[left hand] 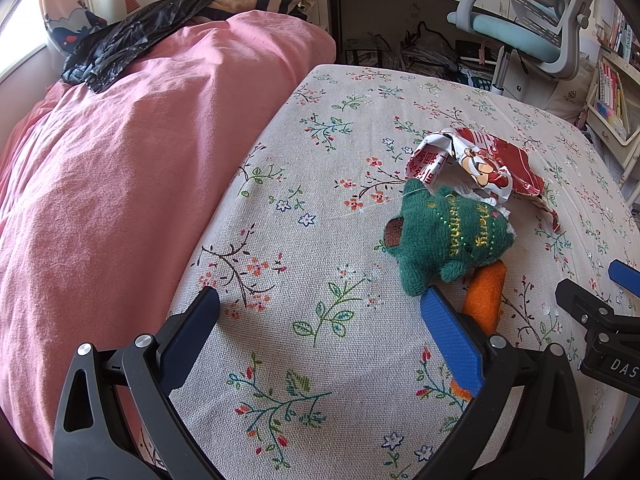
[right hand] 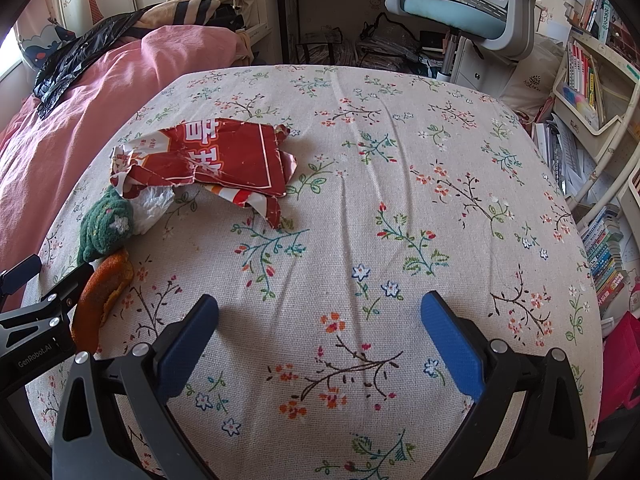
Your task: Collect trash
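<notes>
Both tongs hover with their blue pads spread wide and nothing between them: the left gripper [left hand: 320,312] hangs low over the floral bedsheet [right hand: 400,200], and the right gripper [right hand: 320,316] faces bare cloth to the right of the litter. The torn red snack wrapper [right hand: 224,160] lies crumpled and flat on the sheet, with a wad of white tissue [right hand: 154,206] tucked just under its near-left corner. Touching that tissue sits a green knitted plush toy [left hand: 448,236], and an orange peel [right hand: 100,296] lies against the toy's near side, beside the left gripper's right pad. Probably the wrapper, tissue and peel are the trash, gathered in one cluster. A black plastic bag [left hand: 116,44] lies slack on the pink duvet [left hand: 120,180], well beyond the wrapper; its contents are hidden.
</notes>
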